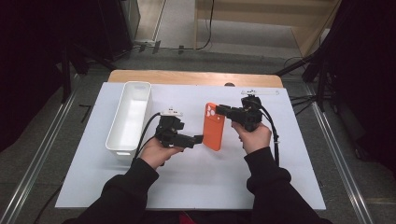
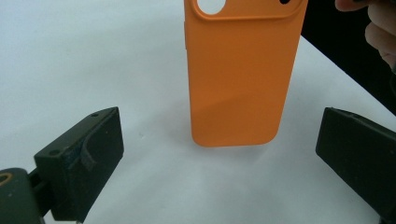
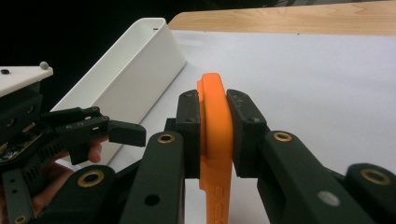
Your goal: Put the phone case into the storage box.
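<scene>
High view shows an orange phone case (image 1: pixel 214 127) near the middle of the white sheet (image 1: pixel 196 186) that covers the table, its long axis running roughly from the near side to the far side, the camera-cutout end pointing away from the person. The right gripper (image 1: pixel 219 110) reaches in from the right and its jaws pinch that far end. Seen along the right gripper (image 3: pixel 214 126) in its own view, the case (image 3: pixel 215 140) stands on edge between the two black pads, which press on its two faces, the thin curved rim facing the camera. The left gripper (image 1: pixel 200 138) lies just left of the case's near end, pointing at it. In the left gripper view its jaws are spread wide, one at each lower corner, with nothing between them; the case (image 2: pixel 240 74) is ahead, its rounded plain end nearest and clear of both jaws. A long white bin (image 1: pixel 129 116) lies to the left, well apart, its length roughly parallel to the case.
</scene>
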`<state>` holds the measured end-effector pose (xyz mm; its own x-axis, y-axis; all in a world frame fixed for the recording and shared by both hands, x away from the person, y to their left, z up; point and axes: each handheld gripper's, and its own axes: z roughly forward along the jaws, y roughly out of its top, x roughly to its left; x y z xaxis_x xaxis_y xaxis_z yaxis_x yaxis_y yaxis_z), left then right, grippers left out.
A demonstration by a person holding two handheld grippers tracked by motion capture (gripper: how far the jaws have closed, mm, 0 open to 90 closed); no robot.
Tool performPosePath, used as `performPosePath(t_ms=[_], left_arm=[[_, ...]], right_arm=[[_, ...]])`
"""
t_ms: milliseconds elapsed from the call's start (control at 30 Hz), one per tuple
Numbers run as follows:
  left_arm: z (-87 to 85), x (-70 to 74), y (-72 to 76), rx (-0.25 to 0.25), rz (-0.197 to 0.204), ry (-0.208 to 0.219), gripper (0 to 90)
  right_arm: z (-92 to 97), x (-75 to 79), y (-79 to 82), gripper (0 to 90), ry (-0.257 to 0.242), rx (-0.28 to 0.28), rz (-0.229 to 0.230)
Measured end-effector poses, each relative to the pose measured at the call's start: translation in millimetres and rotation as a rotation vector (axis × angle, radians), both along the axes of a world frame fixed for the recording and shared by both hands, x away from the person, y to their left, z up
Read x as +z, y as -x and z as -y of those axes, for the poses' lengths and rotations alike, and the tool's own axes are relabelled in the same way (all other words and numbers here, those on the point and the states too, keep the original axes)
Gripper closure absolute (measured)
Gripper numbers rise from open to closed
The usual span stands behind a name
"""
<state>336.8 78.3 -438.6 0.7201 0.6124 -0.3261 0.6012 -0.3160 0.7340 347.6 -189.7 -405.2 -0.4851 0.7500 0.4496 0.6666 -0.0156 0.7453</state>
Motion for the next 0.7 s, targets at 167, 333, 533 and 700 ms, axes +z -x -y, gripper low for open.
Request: performPosePath(t_ms=[167, 333, 533, 700], left_arm=[[-2.0, 2.5, -0.8, 0.004, 0.008, 0.006, 1.1], [-4.1, 5.5, -1.3, 0.010, 0.014, 0.015, 1.1], [-5.3, 8.7, -1.7, 0.015, 0.007, 0.034, 1.1], [-4.5, 10.6, -1.1, 0.020, 0.026, 0.026, 1.2]], right_arm=[[-1.4, 0.4, 4.7, 74.7, 0.004, 0.000, 0.009], [-3.6, 2.8, 11.6, 74.7, 0.007, -0.001, 0.022], [-9.1, 5.0, 19.0, 74.6, 0.017, 0.007, 0.042], [-14.0, 4.1, 21.9, 74.7, 0.020, 0.022, 0.036]])
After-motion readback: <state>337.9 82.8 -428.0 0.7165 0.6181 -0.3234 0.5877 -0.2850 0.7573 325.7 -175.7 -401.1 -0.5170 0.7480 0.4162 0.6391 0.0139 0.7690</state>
